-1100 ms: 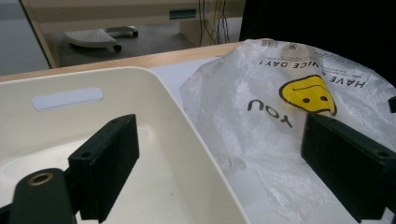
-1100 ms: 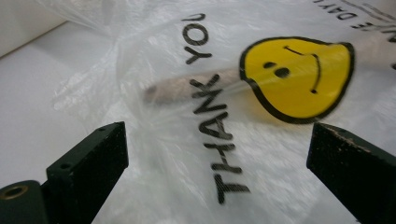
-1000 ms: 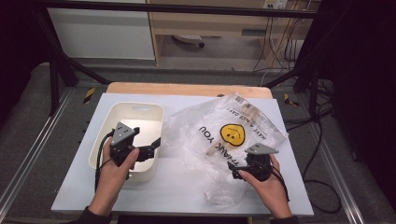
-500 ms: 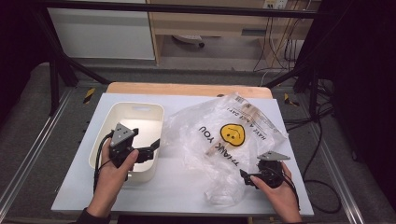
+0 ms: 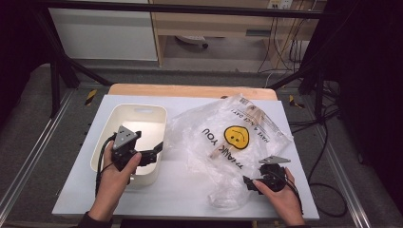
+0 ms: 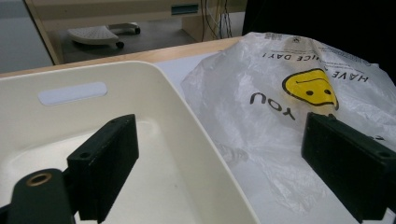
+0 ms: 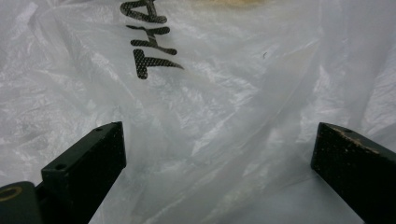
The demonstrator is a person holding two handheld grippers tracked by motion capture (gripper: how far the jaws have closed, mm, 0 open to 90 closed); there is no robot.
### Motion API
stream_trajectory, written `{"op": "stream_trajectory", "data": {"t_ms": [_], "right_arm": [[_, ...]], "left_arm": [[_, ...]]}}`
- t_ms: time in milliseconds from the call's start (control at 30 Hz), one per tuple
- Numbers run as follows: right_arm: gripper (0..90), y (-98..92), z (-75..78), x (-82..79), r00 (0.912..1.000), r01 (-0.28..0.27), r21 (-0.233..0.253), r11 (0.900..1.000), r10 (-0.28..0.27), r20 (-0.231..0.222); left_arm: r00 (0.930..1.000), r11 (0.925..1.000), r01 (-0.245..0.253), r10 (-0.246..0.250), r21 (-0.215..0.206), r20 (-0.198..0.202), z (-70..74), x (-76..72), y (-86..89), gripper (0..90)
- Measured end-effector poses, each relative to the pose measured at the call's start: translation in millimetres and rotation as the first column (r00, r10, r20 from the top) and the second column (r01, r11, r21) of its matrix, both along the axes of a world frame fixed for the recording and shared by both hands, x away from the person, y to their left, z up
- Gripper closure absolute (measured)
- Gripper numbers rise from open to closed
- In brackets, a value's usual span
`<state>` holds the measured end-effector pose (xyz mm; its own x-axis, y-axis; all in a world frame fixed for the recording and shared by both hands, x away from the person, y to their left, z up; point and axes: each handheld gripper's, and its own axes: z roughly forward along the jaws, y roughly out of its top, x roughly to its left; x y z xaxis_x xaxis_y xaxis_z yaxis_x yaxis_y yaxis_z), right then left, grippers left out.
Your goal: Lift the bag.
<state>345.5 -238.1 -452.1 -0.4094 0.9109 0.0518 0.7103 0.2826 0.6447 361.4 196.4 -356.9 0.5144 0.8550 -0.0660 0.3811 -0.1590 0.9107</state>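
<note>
The plastic bag (image 5: 228,142) lies crumpled just ahead of the spread right gripper (image 5: 247,183), while the spread left gripper (image 5: 154,154) straddles the bin (image 5: 142,111) rim.

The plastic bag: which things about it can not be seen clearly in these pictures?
- Contents of the plastic bag: the high view shows tan shapes through cloudy, crumpled film; unidentifiable.
- Its opening: lost among folds in the right gripper view.
- Small print near its far edge: too small in the high view.
- Its right side: cut off by the left gripper view's edge.
</note>
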Motion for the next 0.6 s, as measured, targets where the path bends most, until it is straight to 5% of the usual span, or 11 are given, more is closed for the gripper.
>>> {"op": "stream_trajectory", "data": {"t_ms": [500, 600], "right_arm": [[2.6, 22.2, -2.0, -3.1, 0.9978, -0.066, 0.016, 0.998, 0.066, 0.003], [2.4, 29.1, -4.6, -6.3, 0.9947, -0.100, -0.047, 0.994, 0.101, 0.019]], "left_arm": [[0.9999, 0.9999, 0.016, -0.016, 0.007, -0.005, -0.8, -1.2, -5.0, 11.1], [0.9999, 0.9999, 0.016, -0.016, 0.005, -0.002, 0.2, -1.9, -5.2, 11.1]]}}
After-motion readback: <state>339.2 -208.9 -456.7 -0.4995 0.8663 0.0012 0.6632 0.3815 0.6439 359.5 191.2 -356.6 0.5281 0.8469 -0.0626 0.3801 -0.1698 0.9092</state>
